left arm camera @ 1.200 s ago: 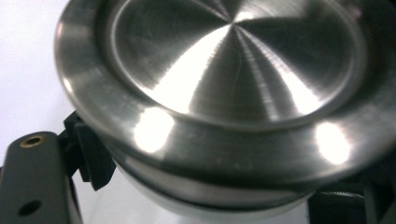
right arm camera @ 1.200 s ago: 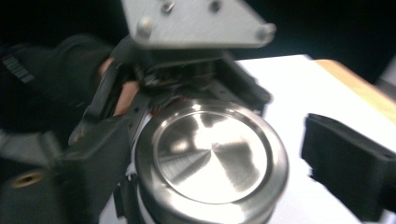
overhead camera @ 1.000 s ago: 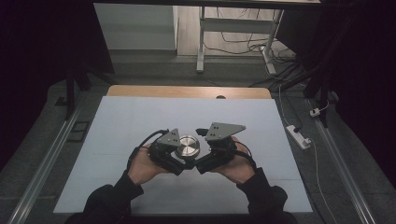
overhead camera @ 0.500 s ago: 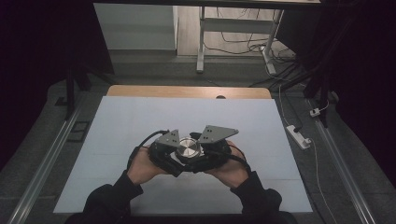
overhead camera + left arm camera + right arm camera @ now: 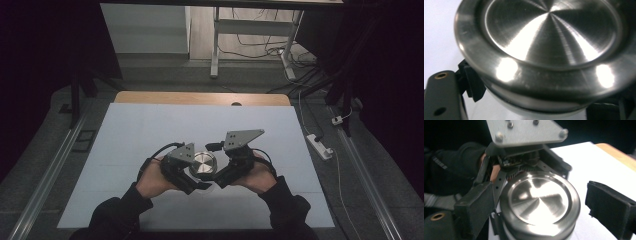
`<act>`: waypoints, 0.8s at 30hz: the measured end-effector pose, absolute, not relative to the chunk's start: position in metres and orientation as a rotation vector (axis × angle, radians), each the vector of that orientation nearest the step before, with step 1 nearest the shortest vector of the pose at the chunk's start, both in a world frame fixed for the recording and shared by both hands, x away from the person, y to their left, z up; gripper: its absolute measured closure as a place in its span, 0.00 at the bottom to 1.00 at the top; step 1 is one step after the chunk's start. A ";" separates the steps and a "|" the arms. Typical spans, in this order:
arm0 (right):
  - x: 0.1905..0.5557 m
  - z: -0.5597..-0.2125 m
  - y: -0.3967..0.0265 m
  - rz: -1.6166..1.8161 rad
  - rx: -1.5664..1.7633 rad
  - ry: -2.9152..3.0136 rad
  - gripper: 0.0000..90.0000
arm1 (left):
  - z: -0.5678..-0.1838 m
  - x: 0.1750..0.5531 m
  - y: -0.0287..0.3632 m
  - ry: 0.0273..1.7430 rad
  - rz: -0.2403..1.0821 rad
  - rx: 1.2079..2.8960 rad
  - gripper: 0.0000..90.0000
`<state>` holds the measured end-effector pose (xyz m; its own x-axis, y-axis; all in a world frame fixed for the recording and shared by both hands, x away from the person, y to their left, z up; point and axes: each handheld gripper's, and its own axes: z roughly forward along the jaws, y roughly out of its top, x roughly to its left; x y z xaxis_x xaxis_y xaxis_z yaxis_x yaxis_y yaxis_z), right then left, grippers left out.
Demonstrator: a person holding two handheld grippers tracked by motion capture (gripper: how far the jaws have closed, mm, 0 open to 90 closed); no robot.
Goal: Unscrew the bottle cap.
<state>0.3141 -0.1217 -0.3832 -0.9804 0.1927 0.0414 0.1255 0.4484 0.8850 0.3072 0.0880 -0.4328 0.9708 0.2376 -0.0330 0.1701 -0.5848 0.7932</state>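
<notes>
A round brushed-steel container (image 5: 203,164) with a recessed lid (image 5: 537,198) stands on the white tabletop (image 5: 150,130), near its front. My left gripper (image 5: 196,180) comes in from the left. It is shut low on the container's body (image 5: 531,105), under the lid's rim. My right gripper (image 5: 217,175) faces it from the right. Its jaws have just been opening and now stand apart on either side of the lid. The right pad (image 5: 609,206) is clear of the rim and the left pad (image 5: 475,206) is close beside it.
The tabletop's far edge is bare wood (image 5: 200,98). A white power strip (image 5: 319,146) and cables lie on the floor to the right. A desk frame (image 5: 215,45) stands beyond the table. A rail (image 5: 47,180) runs along the floor at left.
The right gripper had closed in on the lid half a second ago and has since drawn back slightly to the right. The left gripper and the container have stayed put.
</notes>
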 end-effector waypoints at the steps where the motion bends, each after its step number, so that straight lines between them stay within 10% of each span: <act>1: 0.312 -0.380 -0.122 1.561 0.312 2.592 0.09 | -0.433 0.308 0.090 0.313 0.105 2.203 0.17; 16: 0.294 -0.385 -0.097 1.332 0.494 2.459 0.21 | -0.433 0.308 0.087 0.421 0.193 2.225 0.17; 24: 0.298 -0.380 -0.109 1.455 0.327 2.568 0.22 | -0.428 0.307 0.093 0.254 0.024 2.184 0.17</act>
<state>0.2980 -0.1088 -0.3797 -0.9612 0.2728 -0.0407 0.1053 0.4993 0.8600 0.3070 0.0931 -0.4283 0.9785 0.1914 -0.0763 0.1736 -0.5663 0.8057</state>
